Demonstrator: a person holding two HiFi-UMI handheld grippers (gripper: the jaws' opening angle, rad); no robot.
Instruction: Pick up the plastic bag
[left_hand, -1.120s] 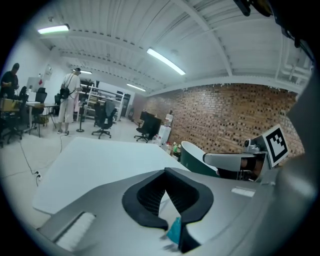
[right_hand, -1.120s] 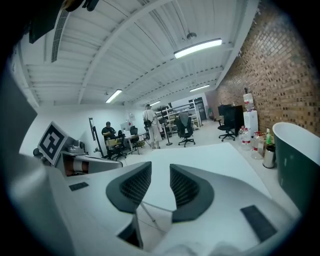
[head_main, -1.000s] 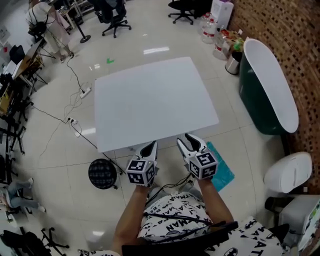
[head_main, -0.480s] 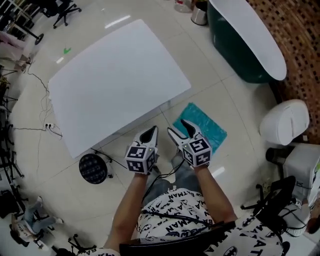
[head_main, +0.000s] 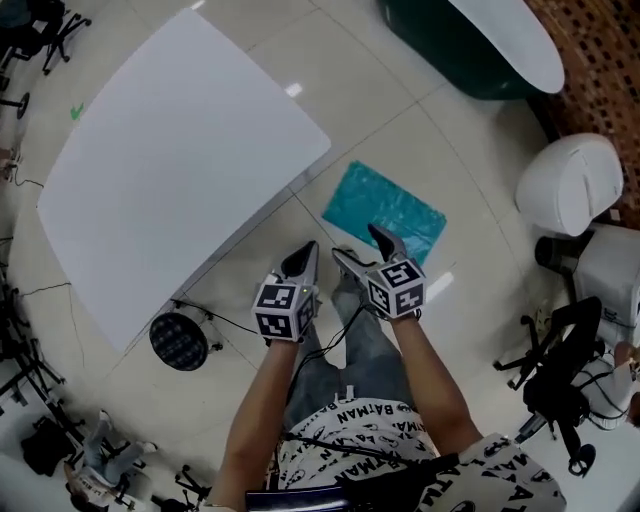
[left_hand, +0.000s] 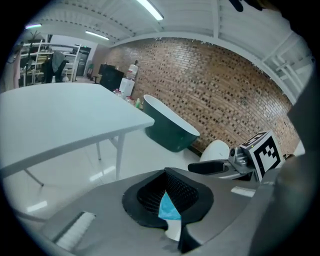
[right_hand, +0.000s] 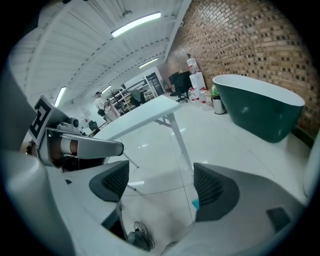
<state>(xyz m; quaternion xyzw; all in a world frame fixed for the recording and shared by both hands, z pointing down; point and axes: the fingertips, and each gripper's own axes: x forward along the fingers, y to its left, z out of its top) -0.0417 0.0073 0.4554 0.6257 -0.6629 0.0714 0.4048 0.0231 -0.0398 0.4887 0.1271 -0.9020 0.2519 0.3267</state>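
Note:
The teal plastic bag lies flat on the pale tiled floor, just past the table's corner. My right gripper hangs over the bag's near edge. Its jaws have just been opening and stand wide apart with nothing between them. In the right gripper view only floor shows between the pads, and a teal corner of the bag peeks out by the right pad. My left gripper is shut and empty, short of the bag. Through the slit at its pads a sliver of the bag shows.
A white table fills the upper left, its legs near the bag. A dark green bathtub stands at the top right, and a white rounded seat and black chair frame at the right. A black round stool sits lower left, with cables beside it.
Both grippers have come down and forward from the table's edge toward the bag on the floor. The right jaws have spread wide. The view has tipped further down.

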